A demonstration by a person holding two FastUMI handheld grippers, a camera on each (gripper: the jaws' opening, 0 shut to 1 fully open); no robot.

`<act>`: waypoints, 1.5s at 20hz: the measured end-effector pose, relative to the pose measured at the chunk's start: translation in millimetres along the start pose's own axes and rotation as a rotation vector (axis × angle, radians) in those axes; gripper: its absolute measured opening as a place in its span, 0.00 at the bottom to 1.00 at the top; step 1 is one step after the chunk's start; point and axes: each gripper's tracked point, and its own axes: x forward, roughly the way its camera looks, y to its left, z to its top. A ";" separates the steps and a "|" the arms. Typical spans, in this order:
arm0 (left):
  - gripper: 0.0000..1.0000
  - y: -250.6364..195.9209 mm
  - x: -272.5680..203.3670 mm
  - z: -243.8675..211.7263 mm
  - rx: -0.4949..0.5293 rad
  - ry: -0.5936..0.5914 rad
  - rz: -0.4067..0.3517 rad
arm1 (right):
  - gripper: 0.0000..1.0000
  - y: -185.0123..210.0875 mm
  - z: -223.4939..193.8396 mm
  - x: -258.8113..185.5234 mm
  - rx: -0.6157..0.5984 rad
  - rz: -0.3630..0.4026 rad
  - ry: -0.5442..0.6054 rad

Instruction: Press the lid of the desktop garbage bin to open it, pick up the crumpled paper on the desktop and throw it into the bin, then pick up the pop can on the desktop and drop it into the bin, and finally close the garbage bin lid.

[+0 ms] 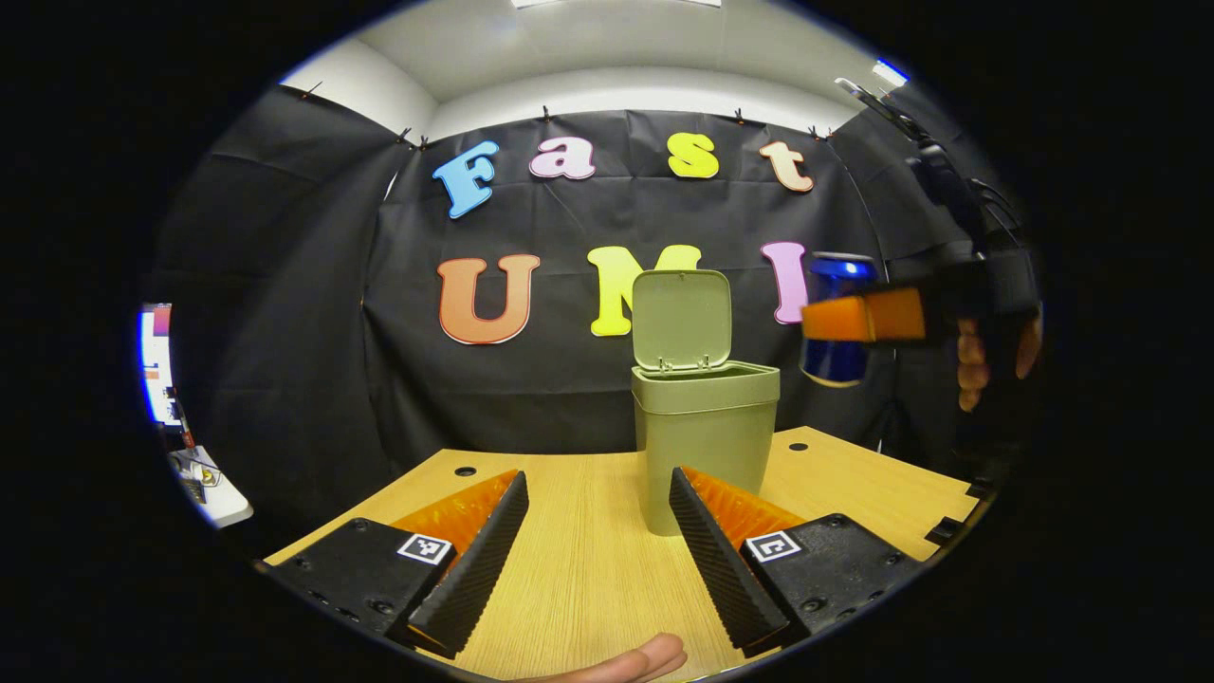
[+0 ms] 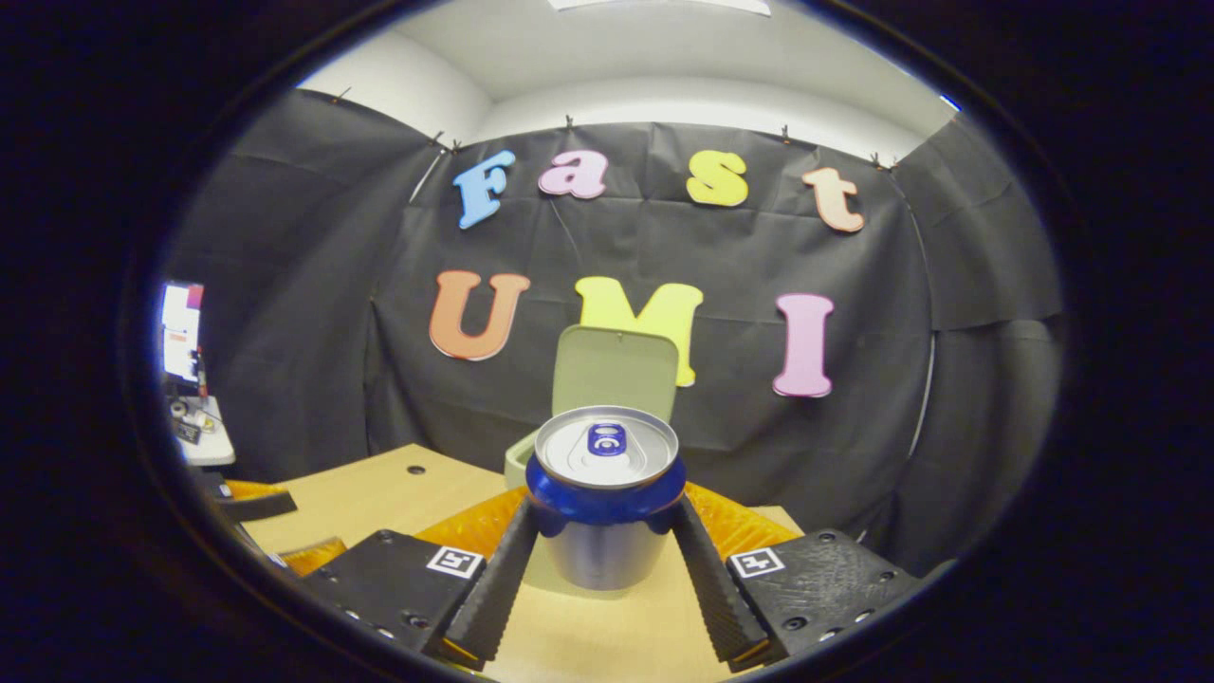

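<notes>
The olive-green bin (image 1: 704,432) stands on the wooden table (image 1: 588,531) with its lid (image 1: 680,318) hinged upright. My left gripper (image 1: 597,555) hovers open over the table in front of the bin, with nothing between its fingers. The right gripper (image 1: 827,321) is in the air to the right of the bin, level with the lid, shut on the blue pop can (image 1: 835,365). In the right gripper view the can (image 2: 605,455) stands upright between both fingers of my right gripper (image 2: 605,520), its silver top showing. The bin's lid (image 2: 616,370) and rim (image 2: 517,465) are just behind it.
A hand (image 1: 972,365) holds the right gripper at the far right. A fingertip (image 1: 626,661) shows at the bottom edge. Beyond the table's left side are a lit screen (image 1: 156,365) and a white side desk (image 1: 213,493). The left gripper (image 2: 251,503) lies low left.
</notes>
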 end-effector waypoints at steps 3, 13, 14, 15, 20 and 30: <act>0.96 5.7 1.0 -1.9 -0.002 0.009 0.017 | 0.81 7.0 12.6 39.5 0.004 0.015 0.041; 0.97 27.2 7.7 -8.1 -0.020 0.024 0.027 | 0.81 14.9 0.5 169.5 0.023 -0.062 0.179; 0.97 31.8 9.1 -10.6 -0.030 0.030 0.037 | 0.80 14.0 -1.9 180.2 0.030 -0.064 0.194; 0.96 37.4 11.6 -12.6 -0.037 0.034 0.049 | 0.80 10.7 -7.1 189.4 0.047 -0.068 0.214; 1.00 45.1 20.8 -23.9 -0.047 0.068 0.067 | 0.81 1.6 -36.1 228.2 0.137 -0.086 0.315; 0.97 43.8 34.5 -43.8 -0.055 0.116 0.048 | 0.95 -3.9 -43.3 247.3 0.240 -0.057 0.369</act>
